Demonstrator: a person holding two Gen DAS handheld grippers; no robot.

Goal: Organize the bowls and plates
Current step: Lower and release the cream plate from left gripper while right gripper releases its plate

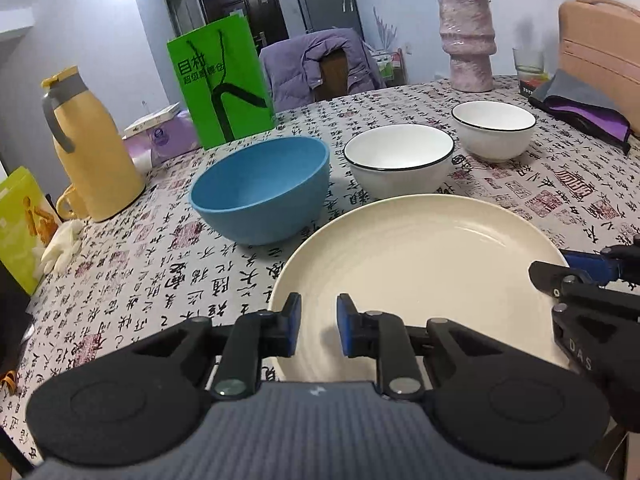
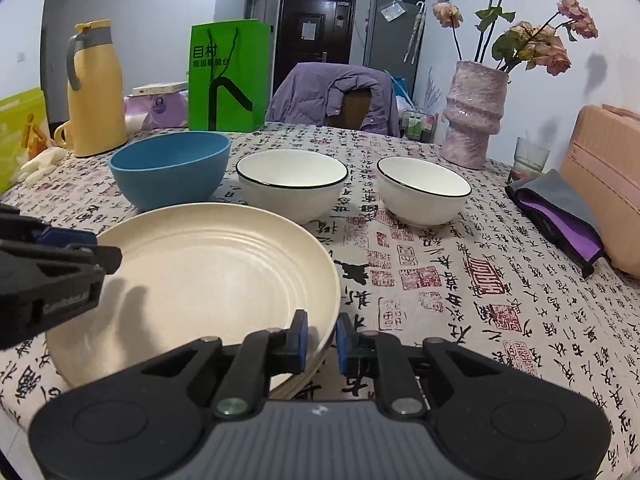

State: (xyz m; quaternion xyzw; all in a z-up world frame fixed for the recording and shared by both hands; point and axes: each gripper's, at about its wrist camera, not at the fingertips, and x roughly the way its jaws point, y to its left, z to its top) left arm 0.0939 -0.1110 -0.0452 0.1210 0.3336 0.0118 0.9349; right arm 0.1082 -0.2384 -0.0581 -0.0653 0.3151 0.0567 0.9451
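Cream plate (image 2: 208, 276) at the worktop's (image 2: 500, 280) near edge, three empty bowls behind.
Right hand-held gripper (image 2: 321, 340) pinches the plate's rim; left hand-held gripper (image 1: 318, 330) hovers narrowly spread over it, gripping nothing. Blue bowl (image 1: 262, 192), two white bowls (image 1: 400, 160) empty.

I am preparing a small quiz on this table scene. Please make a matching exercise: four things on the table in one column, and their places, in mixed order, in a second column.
Things:
1. blue bowl
2. plate
3. jug
4. vase

Places:
a. far right, holding flowers
b. nearest the camera, in front of the bowls
c. far left edge, yellow with a grey handle
d. leftmost in the row of three bowls

Pairs: 1-d, 2-b, 3-c, 4-a
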